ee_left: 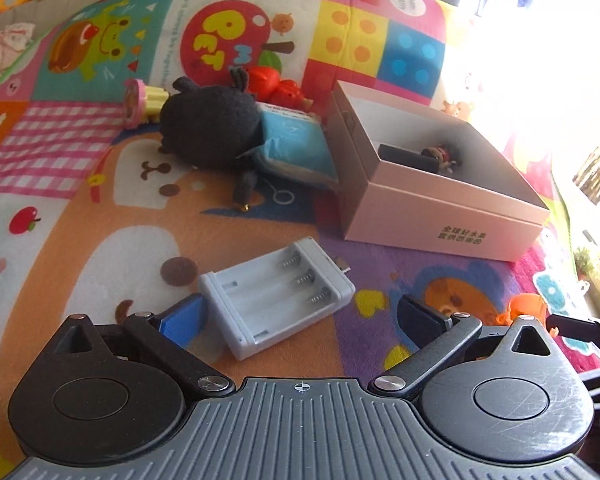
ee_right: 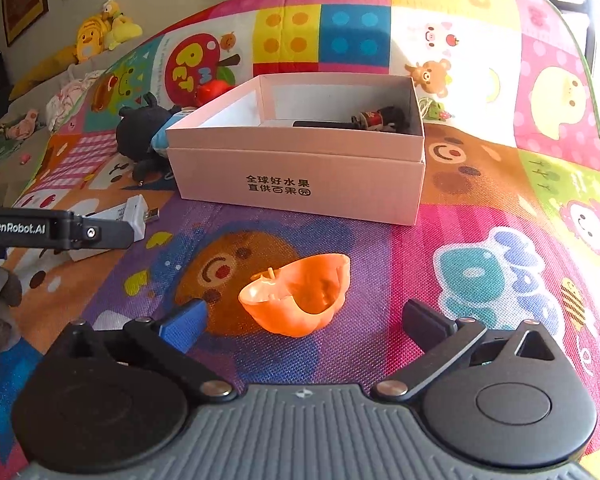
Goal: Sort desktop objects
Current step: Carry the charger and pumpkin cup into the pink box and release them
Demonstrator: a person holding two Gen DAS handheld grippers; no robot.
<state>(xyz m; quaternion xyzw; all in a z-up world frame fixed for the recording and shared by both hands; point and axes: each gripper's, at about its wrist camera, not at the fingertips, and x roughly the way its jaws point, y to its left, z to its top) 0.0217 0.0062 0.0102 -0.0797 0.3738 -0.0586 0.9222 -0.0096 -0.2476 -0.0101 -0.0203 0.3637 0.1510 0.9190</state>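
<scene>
**Two hand-held grippers released over the play mat**

Two hand-held grippers are seen with jaws spread wide and nothing clasped. In the left wrist view, the left hand-held gripper [ee_left: 300,312] is held low over the colourful play mat [ee_left: 80,208], and a white battery holder [ee_left: 278,298] (empty, its three springs showing) lies on the mat between the fingers, just beside the blue finger and apart from the black one. In the right wrist view, the right hand-held gripper [ee_right: 304,320] is likewise released, and an orange pumpkin-shaped shell [ee_right: 300,294] is found on the mat between its fingers, touched by neither.

A pink open box [ee_right: 300,176] is placed at the centre of the right wrist view, printed characters on its front wall; a small figurine [ee_right: 376,118] and a dark flat item are seen inside, toward its right end. At the box's left side in that view, a black plush toy [ee_left: 208,128] is lying across a blue packet [ee_left: 296,148], with a red toy [ee_left: 276,82] behind them. A pink and yellow toy [ee_left: 142,102] is seen at upper left of the left wrist view.
</scene>
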